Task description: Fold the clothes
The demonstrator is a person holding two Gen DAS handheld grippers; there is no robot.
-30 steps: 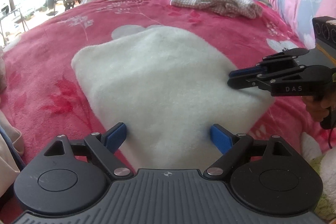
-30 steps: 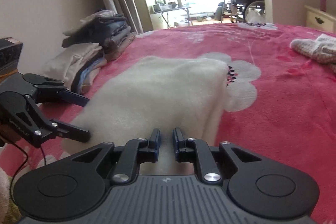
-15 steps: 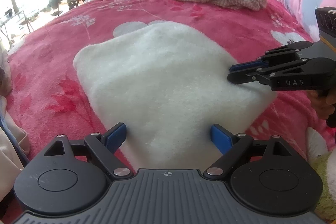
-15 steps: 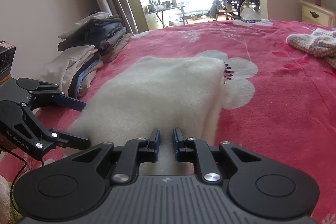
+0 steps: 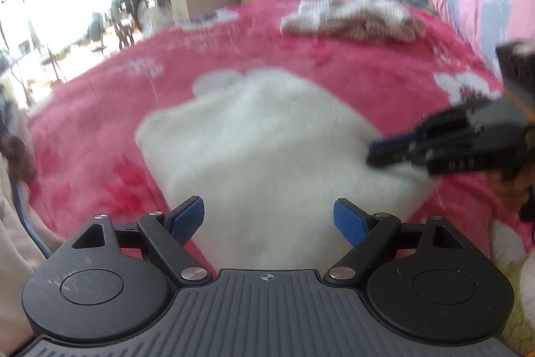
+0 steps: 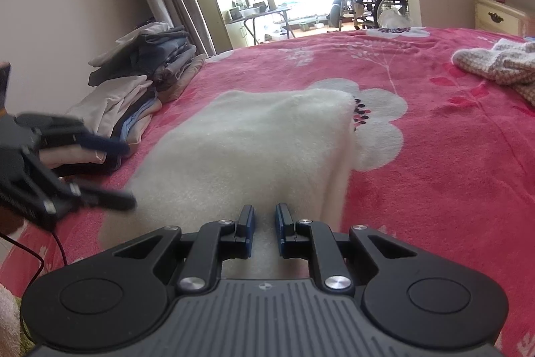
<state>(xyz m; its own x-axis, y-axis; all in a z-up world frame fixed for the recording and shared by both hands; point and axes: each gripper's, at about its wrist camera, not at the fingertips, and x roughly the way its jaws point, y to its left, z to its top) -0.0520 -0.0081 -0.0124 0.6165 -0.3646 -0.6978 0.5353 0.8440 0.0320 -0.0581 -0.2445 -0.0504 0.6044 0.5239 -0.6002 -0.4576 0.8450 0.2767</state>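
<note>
My left gripper (image 5: 268, 218) sits at the near edge of the fluffy white garment (image 5: 267, 136), its blue pads spread wide and just now easing inward, with the plush fabric lying between them but not pressed. My right gripper (image 6: 264, 225) is nearly pressed together, pinching a fold of the same garment at its near edge. The garment is thick, fleecy, and folded into a rough rectangle with rounded corners, lying flat on the pink floral blanket (image 6: 434, 156), which is soft and velvety. Left of the garment, against the wall, stands a stack of folded clothes (image 6: 143, 82) in beige and grey. Beyond the garment to the right lies a crumpled checked knit (image 6: 498, 66), loose and lumpy.
</note>
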